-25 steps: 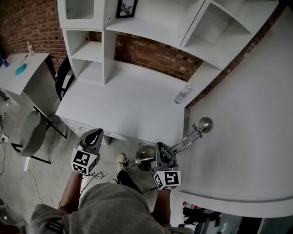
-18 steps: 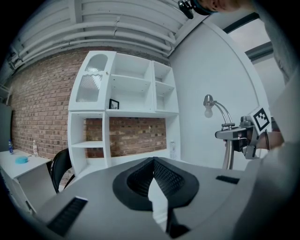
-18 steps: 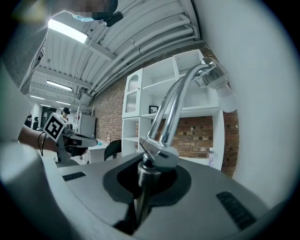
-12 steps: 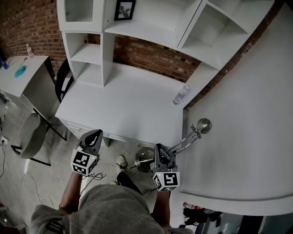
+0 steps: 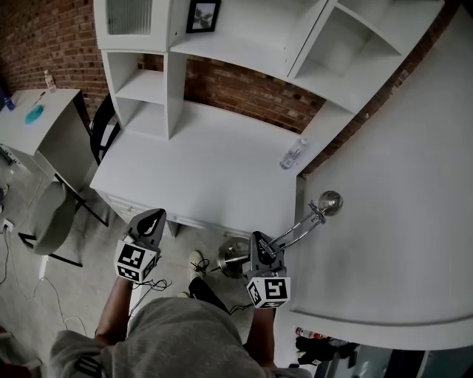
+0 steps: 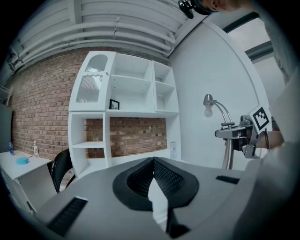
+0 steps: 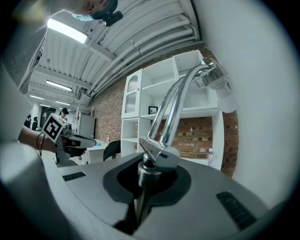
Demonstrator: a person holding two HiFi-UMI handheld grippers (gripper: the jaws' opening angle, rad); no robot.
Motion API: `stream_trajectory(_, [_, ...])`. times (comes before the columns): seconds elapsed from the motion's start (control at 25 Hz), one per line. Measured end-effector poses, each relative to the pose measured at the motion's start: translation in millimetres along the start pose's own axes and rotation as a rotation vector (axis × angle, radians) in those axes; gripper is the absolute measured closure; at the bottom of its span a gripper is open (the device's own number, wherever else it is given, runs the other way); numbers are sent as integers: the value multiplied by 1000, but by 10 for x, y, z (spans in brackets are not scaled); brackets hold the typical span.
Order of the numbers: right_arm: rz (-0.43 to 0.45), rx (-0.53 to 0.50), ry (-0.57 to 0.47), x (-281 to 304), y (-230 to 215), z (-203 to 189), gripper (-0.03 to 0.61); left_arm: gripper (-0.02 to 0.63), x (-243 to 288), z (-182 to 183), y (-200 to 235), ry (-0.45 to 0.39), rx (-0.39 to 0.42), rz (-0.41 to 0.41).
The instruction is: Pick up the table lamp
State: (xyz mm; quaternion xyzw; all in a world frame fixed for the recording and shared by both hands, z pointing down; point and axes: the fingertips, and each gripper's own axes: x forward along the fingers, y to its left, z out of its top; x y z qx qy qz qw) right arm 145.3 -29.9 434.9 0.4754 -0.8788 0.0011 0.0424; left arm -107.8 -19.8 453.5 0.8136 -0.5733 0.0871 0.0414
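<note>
Jaws of the right gripper [image 5: 259, 241] are closed on the thin upright stem of the table lamp [image 5: 298, 225]; in the right gripper view the chrome stem stands straight up between the two dark pads of this gripper [image 7: 148, 172], and both pads press on it; just above the pads the stem ends in a joint, and from there the two curved rods of the table lamp [image 7: 171, 111] rise to the right, up to the lamp head with its bulb. In the head view the round lamp base shows just to the left of the right gripper, over the floor [image 5: 81, 280] in front of the desk [image 5: 214, 170]; whether the base rests on something cannot be told; the lamp head lies in front of the large white panel [image 5: 399, 221] at the right.

The left gripper [image 5: 154, 216] is held apart from the lamp, to the left; in its own view the tips of the left gripper [image 6: 153, 161] meet and nothing is between them; the table lamp [image 6: 228, 151] shows there at the right, in the other gripper.

On the desk stands a plastic bottle [image 5: 293, 153], near the back right corner; behind the desk are a white shelf unit [image 5: 148, 81] and a brick wall [image 5: 251, 92]; a picture frame [image 5: 203, 13] stands on an upper shelf; a grey chair [image 5: 55, 214] is at the left of the desk.
</note>
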Motion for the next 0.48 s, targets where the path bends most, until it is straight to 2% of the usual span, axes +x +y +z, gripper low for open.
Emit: stream_trajectory(0.48, [4, 7, -9, 5, -48, 12, 543, 611, 39, 18, -63, -1, 0, 1])
